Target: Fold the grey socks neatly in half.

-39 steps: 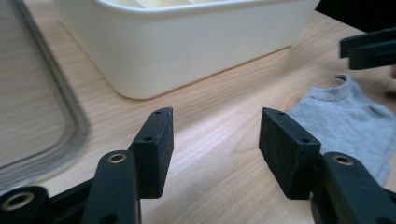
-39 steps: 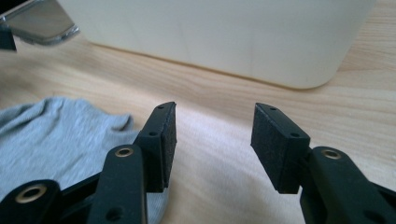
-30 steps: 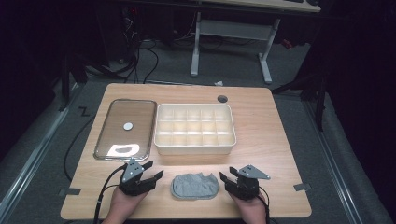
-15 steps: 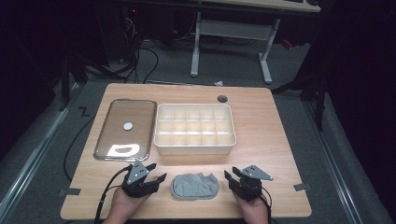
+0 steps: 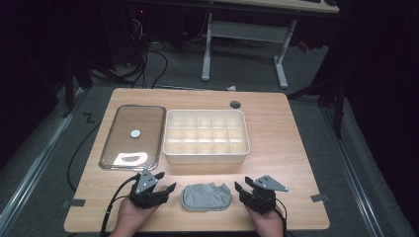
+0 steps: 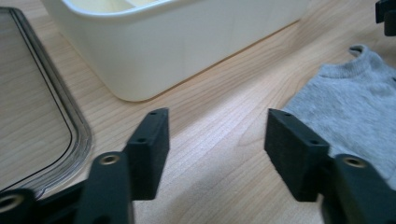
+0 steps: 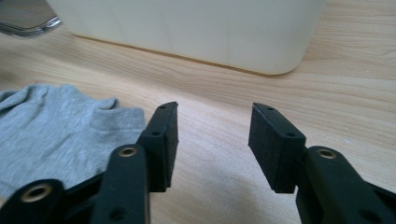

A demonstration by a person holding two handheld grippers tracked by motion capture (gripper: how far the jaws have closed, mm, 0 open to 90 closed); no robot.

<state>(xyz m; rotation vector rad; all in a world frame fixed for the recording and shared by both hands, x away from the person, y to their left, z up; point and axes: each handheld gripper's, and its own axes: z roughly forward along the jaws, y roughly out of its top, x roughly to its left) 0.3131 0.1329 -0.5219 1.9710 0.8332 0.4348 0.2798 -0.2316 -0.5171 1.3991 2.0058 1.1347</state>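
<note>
A grey sock [image 5: 206,196] lies flat near the table's front edge, midway between the two hands. My left gripper [image 5: 164,184] rests just left of it, open, with bare wood between its jaws; the sock [image 6: 348,112] lies to the right in the left gripper view. My right gripper [image 5: 241,189] sits just right of the sock, open too and holding nothing. In the right gripper view the sock [image 7: 56,130] spreads to the left of the jaws. A cream divided box [image 5: 205,156] stands behind the sock.
A clear lid [image 5: 132,136] with a white knob lies flat left of the box. The box wall [image 6: 187,42] rises close ahead of the left gripper, and the box's wall [image 7: 196,28] ahead of the right one. A round hole [image 5: 235,104] is at the table's back.
Both grippers have shifted slightly: the left a little toward the sock, the right a little back toward the table's front edge. The sock has not moved.
</note>
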